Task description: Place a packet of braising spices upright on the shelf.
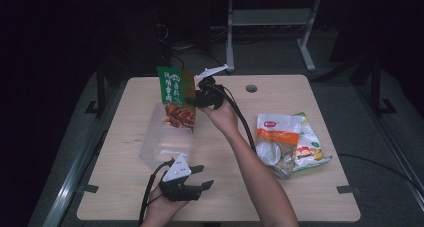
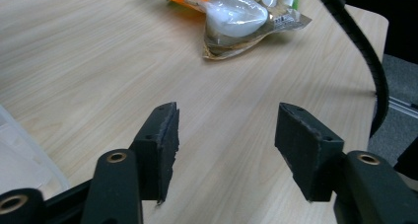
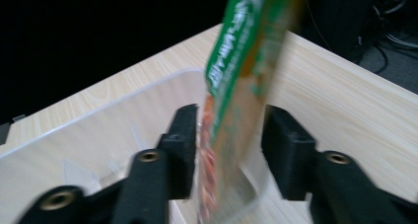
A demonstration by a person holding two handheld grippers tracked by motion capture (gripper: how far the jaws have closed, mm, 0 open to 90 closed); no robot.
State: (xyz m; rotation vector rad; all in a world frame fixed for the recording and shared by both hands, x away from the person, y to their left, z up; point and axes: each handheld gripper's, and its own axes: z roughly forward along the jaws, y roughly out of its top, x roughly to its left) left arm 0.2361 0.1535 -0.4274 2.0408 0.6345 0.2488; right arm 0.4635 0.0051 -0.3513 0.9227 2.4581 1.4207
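The right claw [image 3: 229,135] stood partly open around a flat, glossy green-and-orange snack packet [image 3: 236,86], which hung upright, blurred, over the clear, thin-walled plastic box [image 3: 98,135]. Near that box, the left claw [image 2: 226,145] gaped empty above the pale wood-grain table [image 2: 98,61].

The green snack packet [image 1: 175,98] carries large pale characters down its upper half, too blurred to read. The orange-and-white packet [image 1: 276,137] on the desk [image 1: 300,197] bears a small red label at its top corner, also illegible.
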